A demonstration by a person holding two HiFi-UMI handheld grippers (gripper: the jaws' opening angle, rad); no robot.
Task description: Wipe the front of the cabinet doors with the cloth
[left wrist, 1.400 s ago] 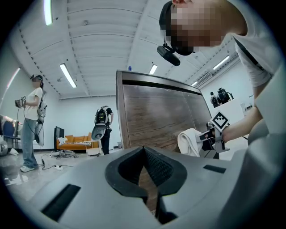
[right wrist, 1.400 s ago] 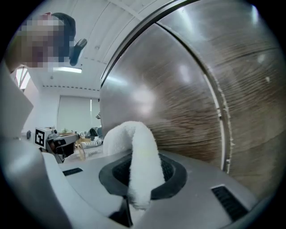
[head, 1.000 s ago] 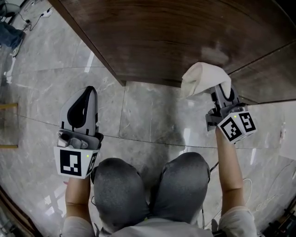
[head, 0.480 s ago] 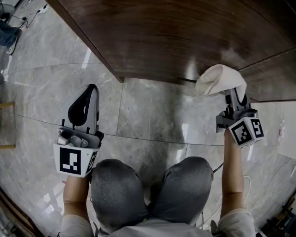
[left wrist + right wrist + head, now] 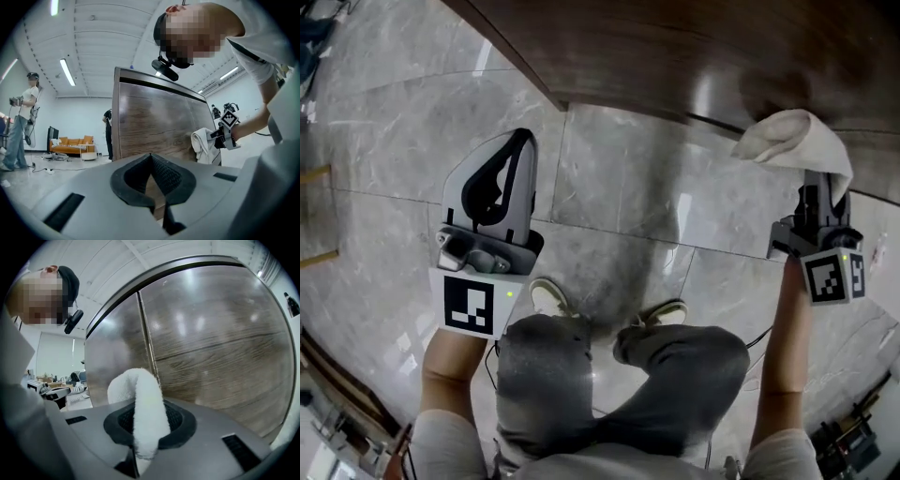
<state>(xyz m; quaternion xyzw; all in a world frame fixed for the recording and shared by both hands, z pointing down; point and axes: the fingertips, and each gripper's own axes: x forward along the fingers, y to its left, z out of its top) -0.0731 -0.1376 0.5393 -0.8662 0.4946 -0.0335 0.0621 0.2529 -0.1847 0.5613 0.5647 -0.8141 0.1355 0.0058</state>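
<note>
The dark wood cabinet (image 5: 675, 47) fills the top of the head view; its two doors (image 5: 211, 348) with a vertical seam fill the right gripper view. My right gripper (image 5: 814, 192) is shut on a white cloth (image 5: 792, 141), which bulges out toward the cabinet front near its lower edge. That cloth (image 5: 140, 408) loops up between the jaws in the right gripper view. My left gripper (image 5: 502, 178) hangs over the floor at the left, shut and empty, well off the cabinet. From the left gripper view the cabinet's corner (image 5: 154, 126) and the cloth (image 5: 201, 145) show ahead.
Grey marble floor tiles (image 5: 609, 216) lie below the cabinet. The person's knees and shoes (image 5: 548, 298) sit between the grippers. Other people (image 5: 18, 126) and an orange sofa (image 5: 70, 143) stand far back in the room.
The right gripper has carried the cloth rightward along the cabinet's lower front. The head view has shifted, the person's legs have moved, and shoes now show.
</note>
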